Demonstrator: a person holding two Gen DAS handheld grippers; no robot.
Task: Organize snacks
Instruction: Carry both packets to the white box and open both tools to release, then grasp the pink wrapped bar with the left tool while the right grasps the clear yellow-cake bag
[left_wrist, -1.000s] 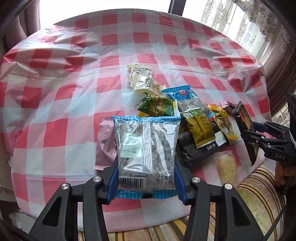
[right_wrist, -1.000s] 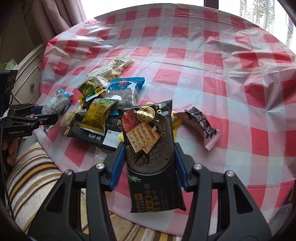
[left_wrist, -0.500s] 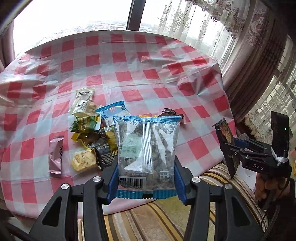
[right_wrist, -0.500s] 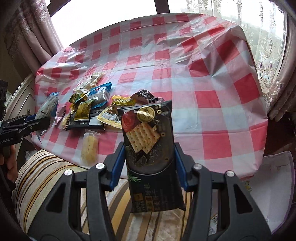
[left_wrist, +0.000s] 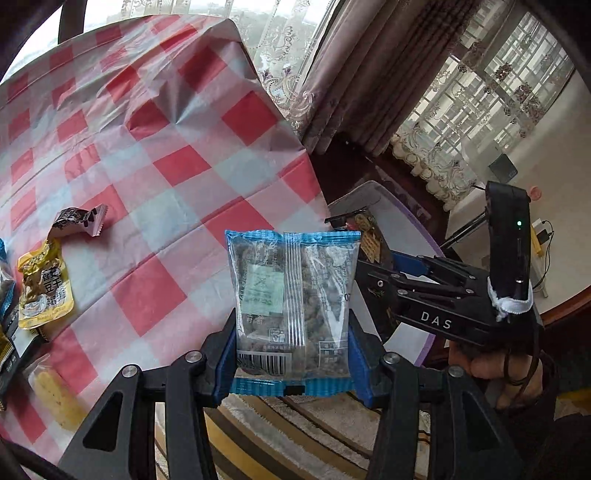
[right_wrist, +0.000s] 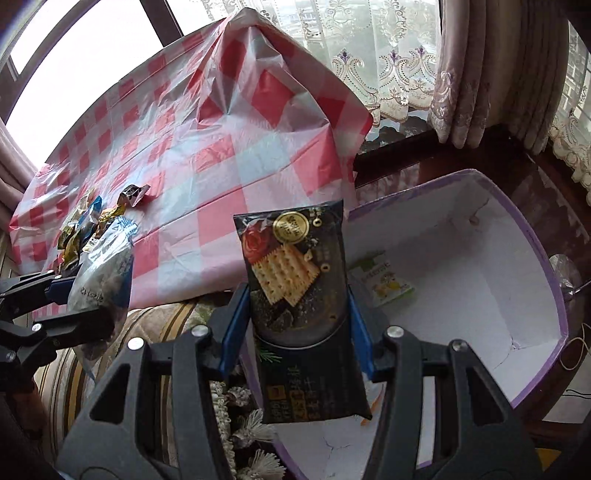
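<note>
On the left of the left wrist view, a few snacks lie on the checked cloth (left_wrist: 177, 155) of the counter: a yellow pack (left_wrist: 43, 284) near the edge, a crumpled dark wrapper (left_wrist: 79, 220) just beyond it, and a pale packet (left_wrist: 55, 397) close to the counter's near rim. In the middle the left gripper (left_wrist: 291, 354) has its jaws closed on a clear nut bag (left_wrist: 293, 302) with blue ends, held upright by its lower part, off the counter's edge and over a striped rug (left_wrist: 295, 435). To the right the right gripper (left_wrist: 373, 266) shows side-on, held in a hand (left_wrist: 491, 365), with a white box (left_wrist: 417, 347) with a purple rim behind and below it. In the right wrist view, the left gripper (right_wrist: 92, 291) and its bag (right_wrist: 105, 273) sit at the left border, with the snack pile (right_wrist: 88, 225) beyond on the cloth (right_wrist: 221, 140). In the middle the right gripper (right_wrist: 295, 325) has its jaws clamped on a black cracker pack (right_wrist: 299, 295), upright, gripped about mid-height, hanging over the near-left edge of the box (right_wrist: 517, 295). Inside the box, just right of the pack, lies one green-and-white packet (right_wrist: 384, 278) on the floor. Lace curtains (right_wrist: 369, 44) hang behind.
</note>
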